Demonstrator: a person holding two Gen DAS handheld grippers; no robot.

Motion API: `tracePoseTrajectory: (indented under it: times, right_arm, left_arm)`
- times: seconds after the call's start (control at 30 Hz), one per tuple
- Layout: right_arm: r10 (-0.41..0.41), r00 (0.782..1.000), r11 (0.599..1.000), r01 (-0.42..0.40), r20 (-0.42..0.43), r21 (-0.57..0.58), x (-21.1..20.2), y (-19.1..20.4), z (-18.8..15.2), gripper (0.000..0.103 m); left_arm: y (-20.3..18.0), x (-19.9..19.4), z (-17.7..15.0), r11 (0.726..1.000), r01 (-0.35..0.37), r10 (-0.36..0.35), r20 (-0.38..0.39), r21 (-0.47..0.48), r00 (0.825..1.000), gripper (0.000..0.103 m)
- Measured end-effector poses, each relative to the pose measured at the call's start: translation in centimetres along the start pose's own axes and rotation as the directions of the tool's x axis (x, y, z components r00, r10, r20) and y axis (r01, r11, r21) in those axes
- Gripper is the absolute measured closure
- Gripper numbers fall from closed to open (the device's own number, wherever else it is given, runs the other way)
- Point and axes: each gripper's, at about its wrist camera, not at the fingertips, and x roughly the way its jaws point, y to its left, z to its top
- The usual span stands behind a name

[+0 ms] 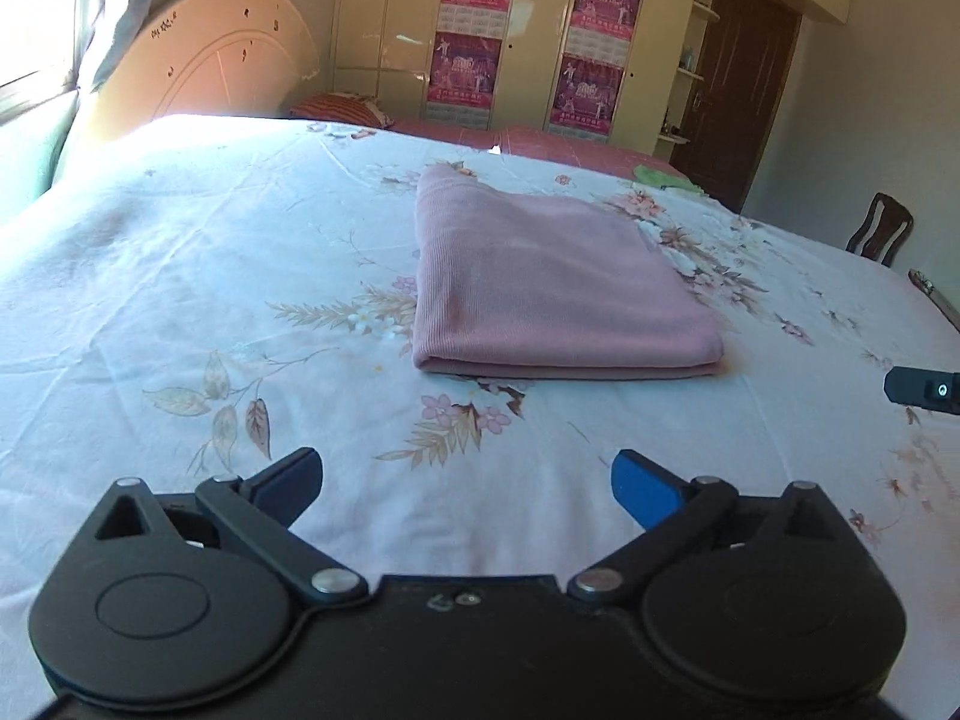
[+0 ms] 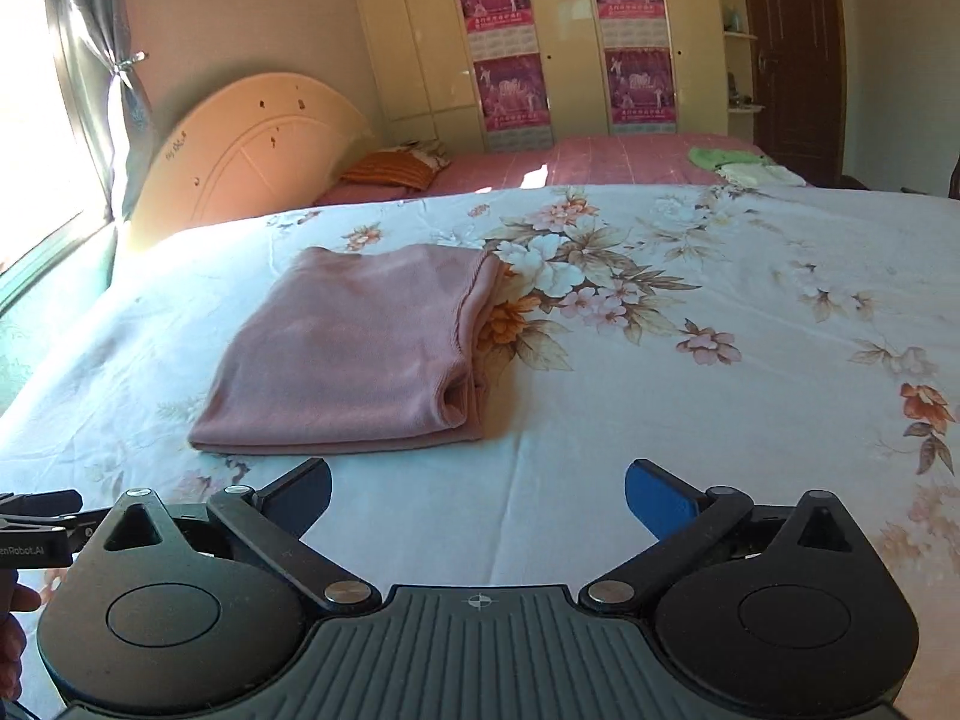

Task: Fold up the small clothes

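Note:
A pink knit garment [image 1: 540, 288] lies folded into a flat rectangle on the floral bed sheet [image 1: 210, 276]. It also shows in the right wrist view [image 2: 360, 348], with its open layered edge on the right side. My left gripper [image 1: 465, 483] is open and empty, hovering over the sheet short of the garment's near fold. My right gripper [image 2: 477, 495] is open and empty, just in front of the garment's near right corner. A black part of the right gripper [image 1: 927, 390] shows at the right edge of the left wrist view.
A rounded headboard [image 2: 258, 144] stands at the left by the window. A second bed with a pink cover [image 2: 600, 162] holds green and white clothes [image 2: 738, 165]. Wardrobes with posters [image 2: 570, 42] line the back wall. A wooden chair [image 1: 879, 228] stands at the right.

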Motion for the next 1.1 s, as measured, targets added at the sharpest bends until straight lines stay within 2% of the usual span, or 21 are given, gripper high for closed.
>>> tracePoseTrajectory:
  times: [0.2, 0.37, 0.7, 0.97, 1.1]
  right_arm:
    - [-0.021, 0.996, 0.998, 0.026, 0.081, -0.052, -9.9, 2.8, -3.0, 0.000]
    - [-0.027, 0.991, 0.992, 0.042, 0.128, -0.117, -15.3, 4.7, -5.1, 0.000]
    - [-0.002, 0.986, 0.991, 0.025, 0.170, -0.134, -18.6, 6.7, -6.2, 0.000]
    - [0.027, 0.982, 0.987, 0.003, 0.189, -0.158, -20.0, 7.8, -6.3, 0.000]
    - [0.024, 0.980, 0.987, 0.008, 0.198, -0.159, -20.6, 7.6, -6.3, 0.000]
  left_arm:
    - [-4.0, -9.2, -1.8, 0.996, -0.014, 0.004, 0.116, 0.084, 0.993, 0.000]
    - [-6.2, -14.2, -3.2, 0.991, -0.026, 0.003, 0.173, 0.129, 0.985, 0.000]
    - [-7.2, -19.0, -4.1, 0.994, -0.032, 0.004, 0.253, 0.108, 0.968, 0.000]
    - [-6.8, -20.4, -4.8, 0.995, -0.049, 0.023, 0.280, 0.085, 0.960, 0.000]
    - [-6.8, -20.8, -5.0, 0.995, -0.034, 0.006, 0.289, 0.090, 0.957, 0.000]
